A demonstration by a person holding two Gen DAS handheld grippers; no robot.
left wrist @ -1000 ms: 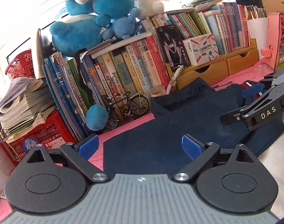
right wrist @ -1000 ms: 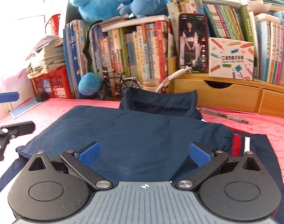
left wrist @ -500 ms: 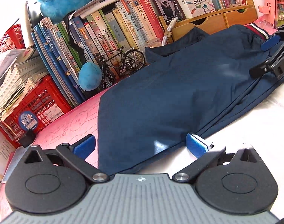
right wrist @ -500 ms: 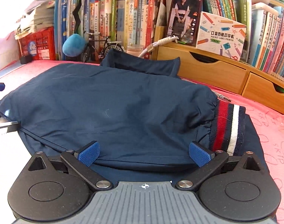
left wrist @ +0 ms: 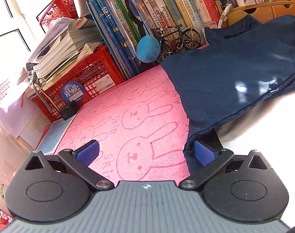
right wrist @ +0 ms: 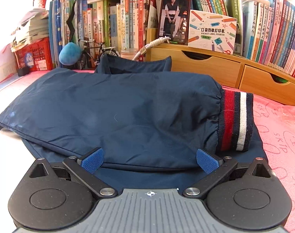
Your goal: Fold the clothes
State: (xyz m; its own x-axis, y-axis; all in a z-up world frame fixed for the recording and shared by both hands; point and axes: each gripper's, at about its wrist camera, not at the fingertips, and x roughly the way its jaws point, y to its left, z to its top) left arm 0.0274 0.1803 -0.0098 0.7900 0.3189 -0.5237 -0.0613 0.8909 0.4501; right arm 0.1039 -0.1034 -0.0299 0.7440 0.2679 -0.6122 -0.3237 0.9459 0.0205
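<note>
My left gripper (left wrist: 145,151) hangs wide open over the pink rabbit-print mat (left wrist: 128,116), holding nothing; its right pad (left wrist: 202,152) sits against the near corner of the navy jacket (left wrist: 234,73). That jacket lies flat on the mat, spreading toward the row of books (right wrist: 112,21). My right gripper (right wrist: 149,160) is also spread wide and empty, both pads just above the folded sleeve (right wrist: 118,112), whose striped cuff (right wrist: 235,120) lies to the right.
</note>
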